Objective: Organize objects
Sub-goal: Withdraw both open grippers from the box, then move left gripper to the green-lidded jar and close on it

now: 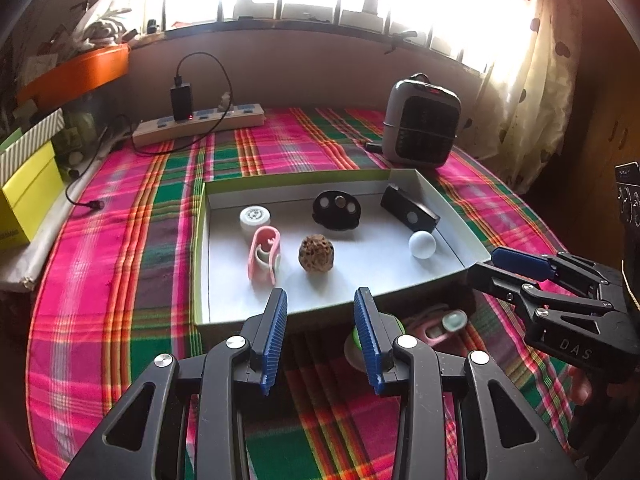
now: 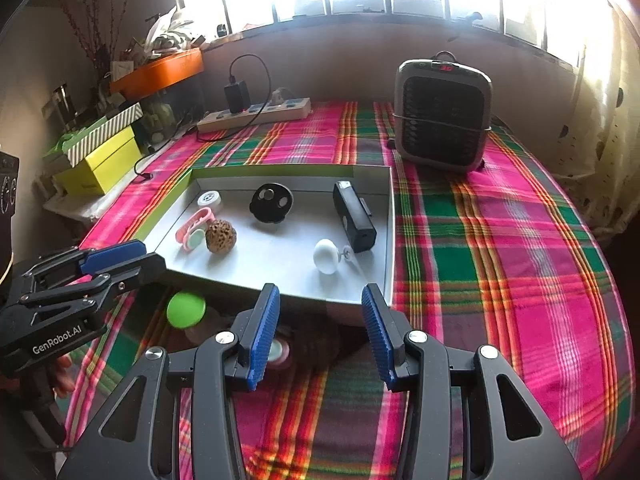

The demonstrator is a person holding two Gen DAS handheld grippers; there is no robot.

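hovering with jaws apart and empty, left gripper and right gripper face the box; next, collecting the green-capped piece near it.

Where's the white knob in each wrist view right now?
Left wrist: white knob in the tray's right near corner, beside the black rectangular block.
Right wrist: white knob right of the tray's centre, near the front wall, its screw toward the block.
Shared landmark: the grey heater behind the tray.
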